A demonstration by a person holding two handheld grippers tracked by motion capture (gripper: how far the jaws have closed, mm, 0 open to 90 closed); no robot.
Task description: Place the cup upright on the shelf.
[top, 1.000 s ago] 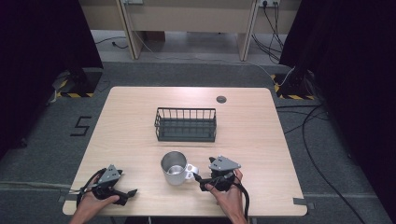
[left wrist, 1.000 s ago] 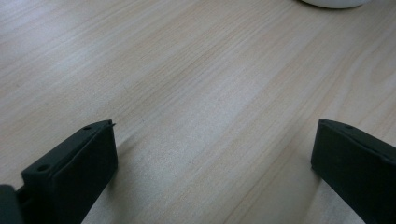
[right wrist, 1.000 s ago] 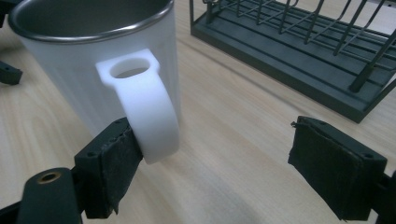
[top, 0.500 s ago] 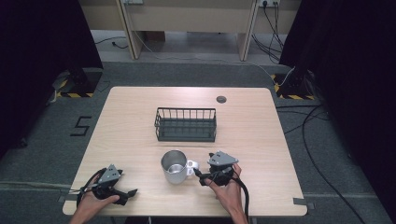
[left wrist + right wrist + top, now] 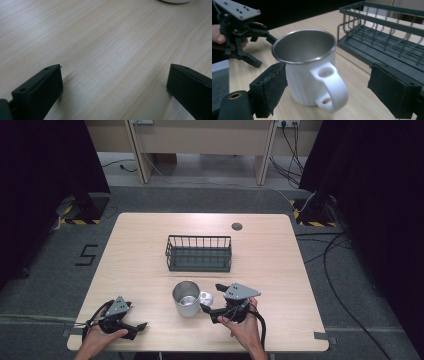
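the mug stands upright on the bench, white outside and steel inside, on the near side of the wire basket and clearly apart from it. its handle sticks out sideways toward the right tool, so the mug lies directly ahead of that tool and just beside its tips. in the right gripper view the handle sits in the gap between the two padded jaws, turned edge-on toward the camera, with the cup body beyond it and the basket off to one side behind. the jaws have just been opening: they stand spread, one pad close by the mug's wall and the other well off the handle, neither pressing, so nothing is pinched. that is the relation the next move seems to hang on: the handle's loop runs top to bottom and lies in line with the gap, so a squeeze across it looks possible once the tool is centred on it.

the left tool rests farther from the mug, toward the bench's near left corner, jaws spread wide over bare wood and holding nothing. the right hand is plainly the nearer one.
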